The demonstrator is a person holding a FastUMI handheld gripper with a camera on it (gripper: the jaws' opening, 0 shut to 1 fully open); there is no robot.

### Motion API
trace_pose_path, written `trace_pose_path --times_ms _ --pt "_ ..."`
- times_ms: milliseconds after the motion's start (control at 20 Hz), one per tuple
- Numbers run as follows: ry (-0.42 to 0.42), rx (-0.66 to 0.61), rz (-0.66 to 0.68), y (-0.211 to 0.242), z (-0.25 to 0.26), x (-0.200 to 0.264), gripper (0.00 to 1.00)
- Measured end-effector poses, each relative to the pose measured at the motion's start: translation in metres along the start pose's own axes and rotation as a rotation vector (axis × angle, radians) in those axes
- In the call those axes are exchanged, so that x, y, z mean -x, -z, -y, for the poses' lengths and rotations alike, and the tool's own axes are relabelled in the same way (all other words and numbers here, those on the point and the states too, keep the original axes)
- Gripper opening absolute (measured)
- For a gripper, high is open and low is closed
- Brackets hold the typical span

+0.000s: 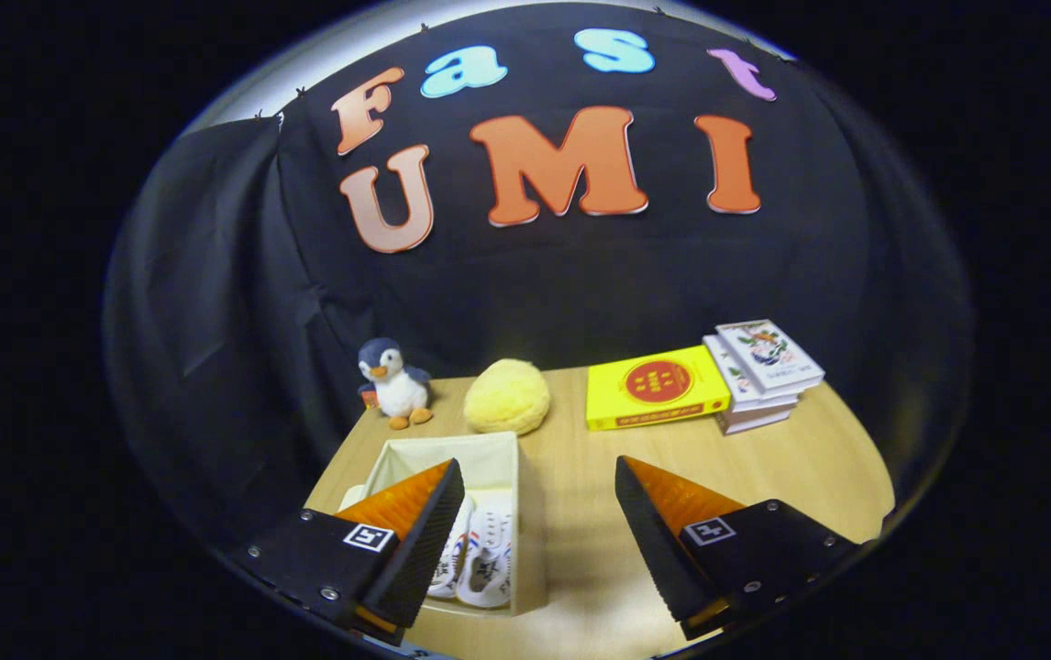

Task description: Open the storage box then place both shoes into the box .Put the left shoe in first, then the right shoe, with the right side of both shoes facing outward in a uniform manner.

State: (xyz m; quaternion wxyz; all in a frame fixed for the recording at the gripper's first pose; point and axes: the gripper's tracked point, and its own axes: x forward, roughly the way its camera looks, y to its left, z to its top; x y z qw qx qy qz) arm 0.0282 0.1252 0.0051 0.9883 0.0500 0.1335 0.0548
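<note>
Your claw (539,513) hangs spread wide and holds nothing, above the wooden table (791,467). The open storage box (498,458) sits just ahead, under the left finger, and both shoes (480,559) lie side by side inside it. The placing looks done; which side faces outward is unclear.

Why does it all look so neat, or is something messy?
Nothing looks messy. Both shoes lie side by side in the open box, the books are stacked, and the gripper is open, holding nothing.
</note>
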Motion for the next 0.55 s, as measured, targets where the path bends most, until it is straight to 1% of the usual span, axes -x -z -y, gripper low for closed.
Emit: trace_pose_path --times_ms 100,250,550 --pt "0.053 0.021 0.075 -0.02 0.03 0.022 0.98" --pt "0.09 0.006 0.148 -0.039 0.068 0.04 0.98" --pt "0.142 -0.001 0.206 -0.046 0.139 0.064 0.99"
